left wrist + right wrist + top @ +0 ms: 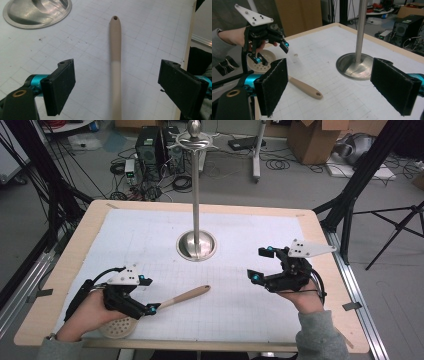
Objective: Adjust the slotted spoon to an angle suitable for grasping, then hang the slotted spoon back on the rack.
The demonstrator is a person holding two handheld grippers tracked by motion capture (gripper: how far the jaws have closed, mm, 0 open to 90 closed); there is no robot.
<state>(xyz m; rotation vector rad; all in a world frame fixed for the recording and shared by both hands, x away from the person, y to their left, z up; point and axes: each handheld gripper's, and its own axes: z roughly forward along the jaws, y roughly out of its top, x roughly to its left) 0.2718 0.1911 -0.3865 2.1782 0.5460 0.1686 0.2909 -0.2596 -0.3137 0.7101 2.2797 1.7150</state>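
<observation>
One wooden table (70,270) carries a white gridded mat (240,240) with a metal stand (197,195) rising from its round base. Nearer the person lies a beige skimmer spoon (185,296), its handle straddled by the left gripper (150,295), jaws spread and not touching it. The right gripper (257,264) hangs released, well apart.

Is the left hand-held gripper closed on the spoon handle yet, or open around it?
Open. The left hand-held gripper has its jaws spread wide, and the spoon handle lies between them with clear gaps on both sides.
</observation>
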